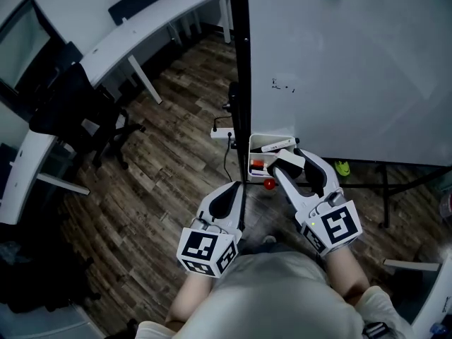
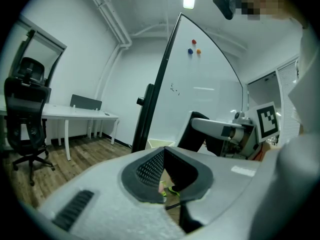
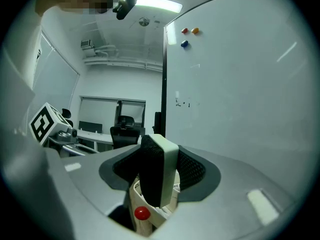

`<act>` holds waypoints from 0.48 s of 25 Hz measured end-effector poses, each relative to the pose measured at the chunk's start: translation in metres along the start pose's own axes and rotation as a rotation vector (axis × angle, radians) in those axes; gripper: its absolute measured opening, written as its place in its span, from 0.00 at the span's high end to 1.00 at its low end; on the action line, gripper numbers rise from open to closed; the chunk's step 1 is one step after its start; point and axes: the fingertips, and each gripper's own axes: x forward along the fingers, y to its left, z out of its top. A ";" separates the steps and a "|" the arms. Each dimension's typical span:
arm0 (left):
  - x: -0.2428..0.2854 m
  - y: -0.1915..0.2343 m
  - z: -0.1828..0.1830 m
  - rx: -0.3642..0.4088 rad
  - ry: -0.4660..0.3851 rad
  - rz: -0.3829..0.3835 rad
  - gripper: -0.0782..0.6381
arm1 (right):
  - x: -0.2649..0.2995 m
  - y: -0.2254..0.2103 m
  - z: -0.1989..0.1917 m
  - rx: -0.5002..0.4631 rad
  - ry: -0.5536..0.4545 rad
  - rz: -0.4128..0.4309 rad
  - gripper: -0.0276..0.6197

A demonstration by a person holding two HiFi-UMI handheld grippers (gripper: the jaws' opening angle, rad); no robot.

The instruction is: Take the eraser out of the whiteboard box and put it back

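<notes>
My right gripper is shut on the eraser, a white block with a black felt face, held upright between the pads. It hangs just above the small whiteboard box, which is fixed at the lower left corner of the whiteboard. The box's pale wall shows right below the eraser, with a red magnet on it and a marker inside. My left gripper is lower and to the left, its jaws together on nothing.
The board's black upright post stands between the two grippers. On the wood floor lie a power strip and a cable. A black office chair and a curved white desk stand at the left. Coloured magnets sit high on the board.
</notes>
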 end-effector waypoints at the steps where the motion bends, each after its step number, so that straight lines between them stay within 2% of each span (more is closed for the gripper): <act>1: 0.001 0.001 0.000 -0.002 -0.001 0.005 0.89 | 0.002 -0.001 -0.002 -0.001 0.005 0.005 0.62; 12: 0.010 0.009 0.002 -0.020 -0.012 0.055 0.89 | 0.016 -0.014 -0.018 -0.012 0.028 0.042 0.62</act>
